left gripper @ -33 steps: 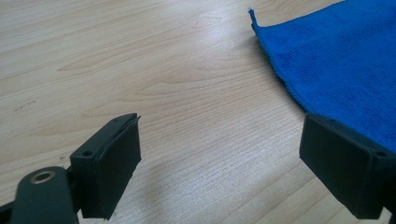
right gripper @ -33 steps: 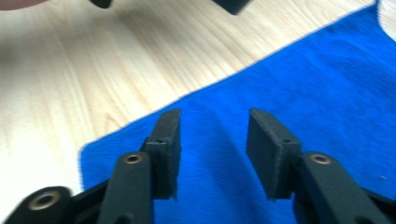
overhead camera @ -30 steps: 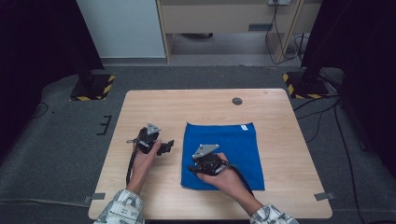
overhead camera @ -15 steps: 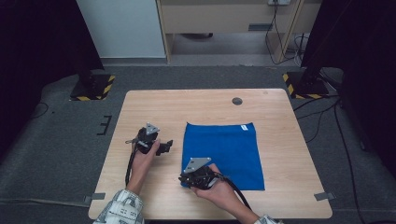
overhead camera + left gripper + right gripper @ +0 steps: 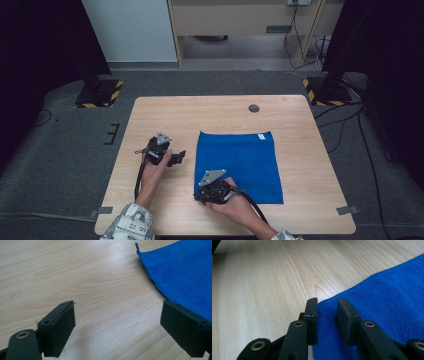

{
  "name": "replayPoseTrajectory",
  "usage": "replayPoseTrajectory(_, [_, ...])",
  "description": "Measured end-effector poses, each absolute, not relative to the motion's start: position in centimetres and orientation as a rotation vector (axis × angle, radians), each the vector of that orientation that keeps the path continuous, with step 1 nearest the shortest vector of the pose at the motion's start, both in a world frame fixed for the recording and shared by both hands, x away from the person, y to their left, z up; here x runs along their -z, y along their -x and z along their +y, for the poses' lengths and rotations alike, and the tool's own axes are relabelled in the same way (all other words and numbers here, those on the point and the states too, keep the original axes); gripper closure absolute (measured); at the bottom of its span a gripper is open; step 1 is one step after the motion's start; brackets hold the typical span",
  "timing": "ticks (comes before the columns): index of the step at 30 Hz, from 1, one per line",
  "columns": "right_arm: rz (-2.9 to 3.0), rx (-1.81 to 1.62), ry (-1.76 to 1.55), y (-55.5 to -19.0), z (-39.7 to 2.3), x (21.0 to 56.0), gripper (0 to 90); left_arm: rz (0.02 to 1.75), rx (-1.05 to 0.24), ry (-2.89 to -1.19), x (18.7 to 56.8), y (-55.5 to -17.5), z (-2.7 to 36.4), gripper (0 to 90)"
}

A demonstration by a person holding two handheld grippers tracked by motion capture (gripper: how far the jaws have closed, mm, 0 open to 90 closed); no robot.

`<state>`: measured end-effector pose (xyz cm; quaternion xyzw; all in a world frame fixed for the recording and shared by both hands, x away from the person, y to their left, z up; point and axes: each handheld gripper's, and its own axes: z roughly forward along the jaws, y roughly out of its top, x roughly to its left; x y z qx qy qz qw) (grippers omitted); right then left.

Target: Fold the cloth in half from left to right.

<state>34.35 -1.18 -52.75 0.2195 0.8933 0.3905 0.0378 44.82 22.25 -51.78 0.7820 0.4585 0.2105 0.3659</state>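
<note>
The blue cloth (image 5: pixel 239 165) lay flat and unfolded, its near corner between the right gripper (image 5: pixel 326 315)'s narrowed jaws, the left gripper (image 5: pixel 117 325) wide beside it.

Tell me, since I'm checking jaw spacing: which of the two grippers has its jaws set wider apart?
The left gripper: its jaws stand far apart over bare table. The right gripper shows just a narrow gap, at the blue cloth's edge.
</note>
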Motion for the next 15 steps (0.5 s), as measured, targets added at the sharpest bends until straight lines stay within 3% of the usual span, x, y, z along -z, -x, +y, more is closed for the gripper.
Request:
replayPoseTrajectory(6, [2.731,-1.213,-0.7,-34.0,-1.3,52.3,61.6,1.179,-0.541,-2.004,51.8,-44.8,22.3,11.6])
replayPoseTrajectory(10, [2.739,-1.186,-0.669,-33.1,-0.7,52.4,51.5,1.177,-0.542,-2.008,51.8,-44.8,22.2,11.6])
replayPoseTrajectory(15, [2.711,-1.137,-0.652,-32.9,-0.5,52.6,59.6,1.171,-0.535,-1.996,51.7,-44.8,22.1,11.7])
